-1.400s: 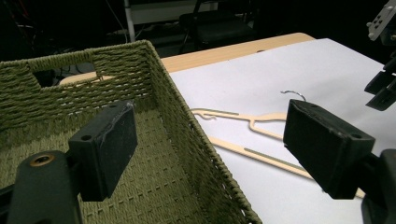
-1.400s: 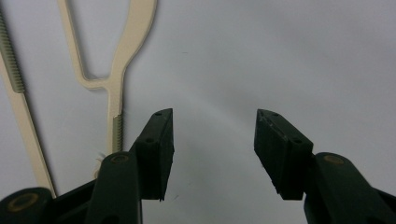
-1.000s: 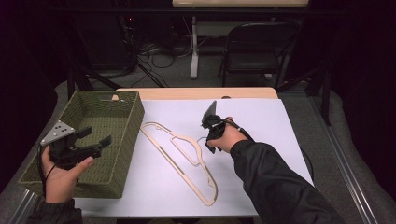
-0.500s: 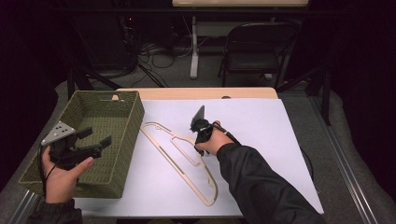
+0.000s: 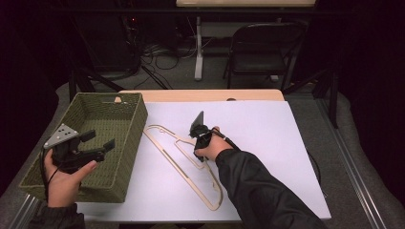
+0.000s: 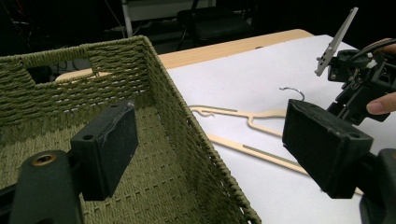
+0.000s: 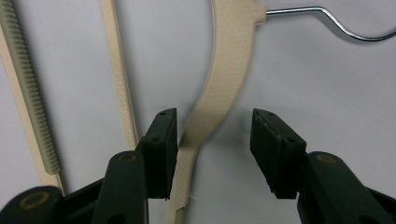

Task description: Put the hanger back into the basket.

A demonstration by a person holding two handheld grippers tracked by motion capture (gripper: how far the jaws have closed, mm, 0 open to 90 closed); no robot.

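Note:
A cream hanger (image 5: 217, 188) lies flat on the white table top, its wire hook (image 7: 336, 21) pointing away from the basket. My right gripper (image 5: 198, 143) points down at the hanger's neck. In the right gripper view it (image 7: 214, 140) is open, and its jaws stand on either side of the hanger's curved arm (image 7: 224, 88) without touching it. My left gripper (image 5: 99, 140) hovers over the green woven basket (image 5: 138, 124), open with nothing between its fingers (image 6: 107, 149). In the left gripper view, the right gripper (image 6: 359, 88) sits above the hanger (image 6: 261, 122).
The basket's near wall (image 6: 177, 107) stands between my left gripper and the hanger. The white sheet (image 5: 277, 143) covers most of the table, with a wooden strip (image 5: 200, 94) at the far edge. A black chair (image 5: 262, 47) and cables stand behind the table.
My right gripper has moved left across the table and now sits over the hanger's neck. The left gripper has stayed over the basket.

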